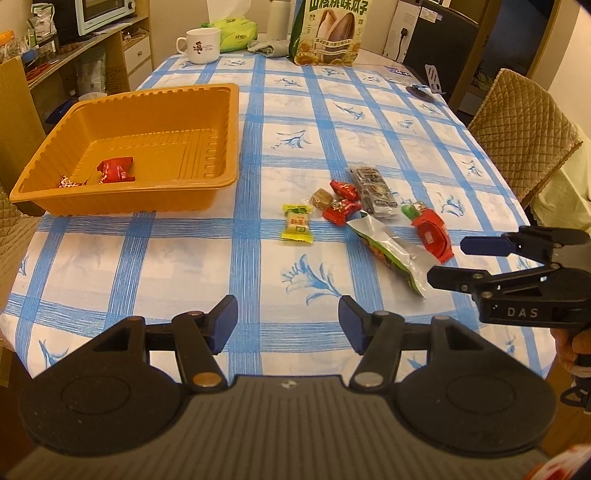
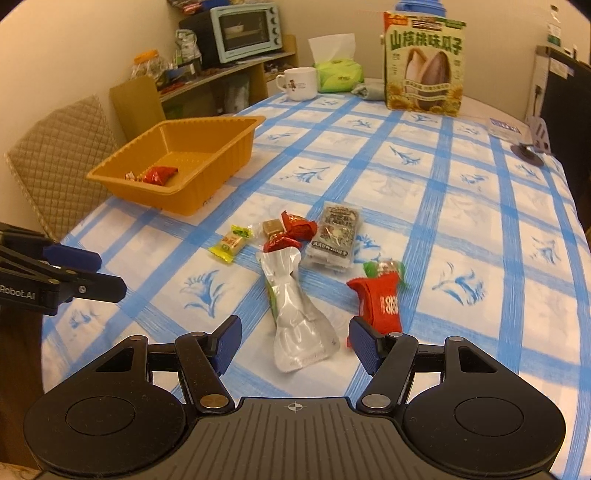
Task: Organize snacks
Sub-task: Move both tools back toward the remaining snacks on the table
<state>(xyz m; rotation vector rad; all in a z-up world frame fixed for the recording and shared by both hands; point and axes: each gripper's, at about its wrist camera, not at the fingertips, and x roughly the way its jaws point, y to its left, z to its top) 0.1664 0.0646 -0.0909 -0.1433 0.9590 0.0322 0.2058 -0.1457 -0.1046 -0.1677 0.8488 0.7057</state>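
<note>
Both grippers hang over the near edge of the counter [image 1: 258, 147], which wears a blue-checked cloth. The left gripper [image 1: 288, 325] has its fingers parted about halfway with nothing between them, only cloth below. The right gripper [image 2: 295, 343] is likewise parted and holds nothing; the bottom of a silver pouch [image 2: 299, 332] shows in the gap between its fingers, and a red packet [image 2: 380, 299] lies just beyond its right finger. Past these, mid-counter, lie a grey packet [image 2: 334, 236], two red candies [image 2: 295, 225], a brown candy [image 2: 271, 226] and a yellow candy [image 2: 231, 243], close together. The orange tray [image 1: 221, 122] sits at the counter's left edge, holding a red candy [image 1: 116, 170] and a smaller sweet [image 1: 68, 181]. A mug [image 1: 201, 46] and a seed bag [image 1: 328, 33] stand at the far edge.
</note>
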